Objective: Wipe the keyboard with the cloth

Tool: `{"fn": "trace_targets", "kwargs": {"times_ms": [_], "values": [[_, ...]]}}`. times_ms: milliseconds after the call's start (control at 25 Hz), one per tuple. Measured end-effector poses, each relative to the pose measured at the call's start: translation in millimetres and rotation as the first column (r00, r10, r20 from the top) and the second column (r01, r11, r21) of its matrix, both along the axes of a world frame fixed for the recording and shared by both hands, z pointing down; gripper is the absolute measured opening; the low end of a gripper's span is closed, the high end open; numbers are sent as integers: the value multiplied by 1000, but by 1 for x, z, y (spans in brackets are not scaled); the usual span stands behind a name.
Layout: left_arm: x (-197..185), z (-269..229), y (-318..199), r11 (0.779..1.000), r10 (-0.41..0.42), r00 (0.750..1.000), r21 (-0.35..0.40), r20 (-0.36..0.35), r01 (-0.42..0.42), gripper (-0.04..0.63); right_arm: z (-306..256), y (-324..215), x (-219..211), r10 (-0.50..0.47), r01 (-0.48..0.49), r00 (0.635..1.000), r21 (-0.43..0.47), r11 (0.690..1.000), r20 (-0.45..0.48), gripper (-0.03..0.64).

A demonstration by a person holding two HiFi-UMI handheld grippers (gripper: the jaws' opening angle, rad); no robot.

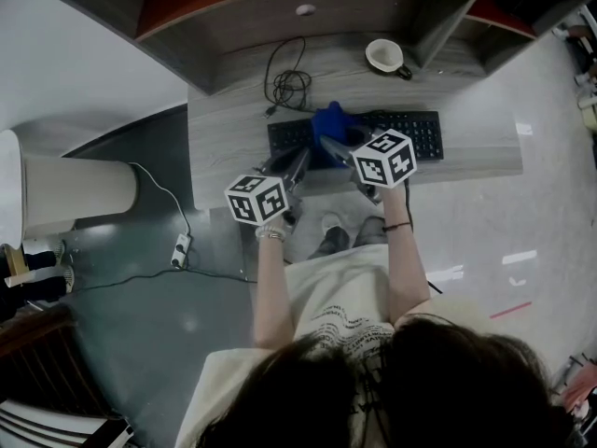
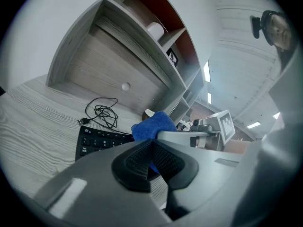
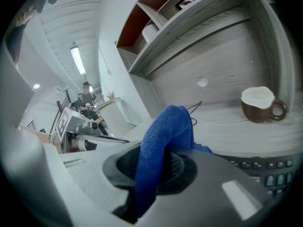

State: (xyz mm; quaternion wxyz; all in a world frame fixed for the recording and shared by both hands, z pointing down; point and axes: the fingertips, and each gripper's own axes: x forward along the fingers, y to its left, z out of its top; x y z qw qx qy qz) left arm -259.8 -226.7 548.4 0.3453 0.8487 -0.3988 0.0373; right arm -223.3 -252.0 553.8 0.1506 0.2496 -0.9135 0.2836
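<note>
Blue cloth hung pinched in the right tool over the keyboard; the left tool was pressed together, empty. Lowering to sweep the keys looked next.

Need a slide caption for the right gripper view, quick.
Right gripper shut on blue cloth by the black keyboard, brown cup behind.

Left gripper jaws together, right gripper clamping cloth

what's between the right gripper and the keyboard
The blue cloth, pinched in the right gripper, bunched over the keyboard; the right gripper view shows it.
</note>
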Motion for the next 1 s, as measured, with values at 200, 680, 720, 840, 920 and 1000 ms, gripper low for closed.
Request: {"fn": "trace_targets", "kwargs": {"times_ms": [200,680,720,840,920,1000], "values": [[-9,1,2,1000,-21,1000,-2,5,21,5,0,1,-10,-18,18,1000,-1,1000,9,60],[-35,0,5,997,-83,996,0,24,83,5,0,2,-36,-75,75,997,-3,997,27,60],[-37,0,5,996,-87,996,0,25,87,5,1,2,-38,-78,78,997,-4,997,29,60],[-40,0,5,995,-98,995,2,28,98,5,1,2,-41,-85,85,996,-5,996,36,60],[-43,0,6,994,-105,994,3,31,105,3,0,3,-45,-94,94,995,-4,996,37,58],[-47,0,8,994,-113,993,3,36,113,5,0,5,-50,-104,104,994,-4,995,41,60]]}}
